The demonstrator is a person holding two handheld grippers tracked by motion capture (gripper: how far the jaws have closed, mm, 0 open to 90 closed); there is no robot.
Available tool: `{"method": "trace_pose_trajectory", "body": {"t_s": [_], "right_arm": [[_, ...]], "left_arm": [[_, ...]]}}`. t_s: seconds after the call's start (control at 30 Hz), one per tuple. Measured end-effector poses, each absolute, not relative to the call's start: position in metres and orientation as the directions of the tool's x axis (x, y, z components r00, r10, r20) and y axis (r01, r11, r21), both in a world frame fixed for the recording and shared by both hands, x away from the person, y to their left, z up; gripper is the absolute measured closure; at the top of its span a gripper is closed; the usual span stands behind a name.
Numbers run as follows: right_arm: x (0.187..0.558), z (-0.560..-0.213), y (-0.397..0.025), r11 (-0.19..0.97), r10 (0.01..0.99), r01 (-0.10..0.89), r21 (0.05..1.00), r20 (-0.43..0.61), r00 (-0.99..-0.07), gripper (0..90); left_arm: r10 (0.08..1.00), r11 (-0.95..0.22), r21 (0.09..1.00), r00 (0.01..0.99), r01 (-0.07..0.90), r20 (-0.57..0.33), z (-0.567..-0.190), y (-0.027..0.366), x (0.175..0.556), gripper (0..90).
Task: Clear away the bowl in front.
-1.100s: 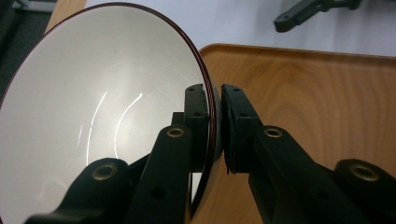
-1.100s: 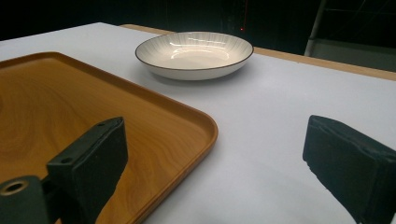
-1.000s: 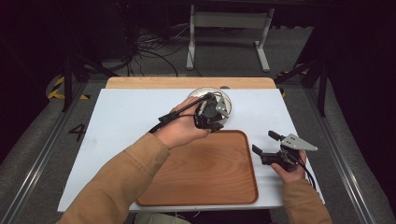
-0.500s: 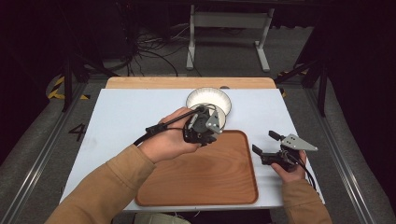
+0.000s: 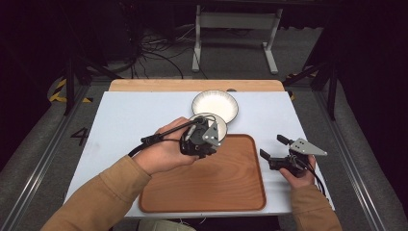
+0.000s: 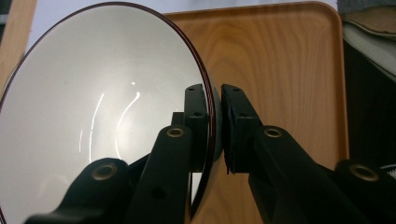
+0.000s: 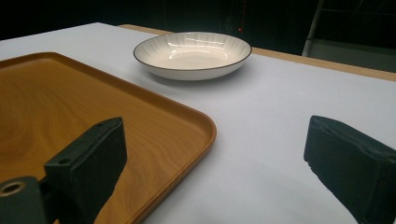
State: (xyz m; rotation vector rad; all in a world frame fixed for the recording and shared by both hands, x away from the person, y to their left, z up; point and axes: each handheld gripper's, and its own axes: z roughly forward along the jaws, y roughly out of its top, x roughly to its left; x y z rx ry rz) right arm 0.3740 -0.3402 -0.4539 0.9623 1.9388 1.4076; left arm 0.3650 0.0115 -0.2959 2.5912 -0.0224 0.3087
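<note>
Two grippers in play. L gripper [image 5: 204, 139] clamped on rim of a small white bowl [image 5: 219, 122]: in the left gripper view one jaw sits inside the bowl [image 6: 102, 112], the other outside, dark rim pinched between the pads. Bowl is tilted up on edge, lifted over the far edge of the wooden tray [image 5: 207, 178], near its far-left corner (contact w/ tray can't be told). R gripper [image 5: 274, 149] has jaws wide apart, nothing between them; held in the right hand [image 5: 296, 175] just beside the tray's right edge, over the white table [image 5: 120, 125].

Outward: a second bowl, larger, white w/ dark rim [image 5: 215, 105], sits flat on the table beyond the tray, just behind the held one. Right gripper view shows it [image 7: 192, 52] upright, apart from the tray corner [image 7: 140, 121]. Wooden strip [image 5: 192, 85] runs along the table's far edge.
</note>
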Motion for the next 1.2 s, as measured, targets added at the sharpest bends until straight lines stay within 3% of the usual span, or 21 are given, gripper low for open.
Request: {"method": "trace_pose_trajectory", "body": {"t_s": [1.2], "right_arm": [[0.374, -0.454, -0.340, 0.199, 0.807, 0.222, 0.955, -0.031, -0.590, 6.7]], "left_arm": [[-0.014, -0.888, 0.457, 0.996, -0.055, 0.092, -0.349, 0.010, 0.373, 81.8]]}}
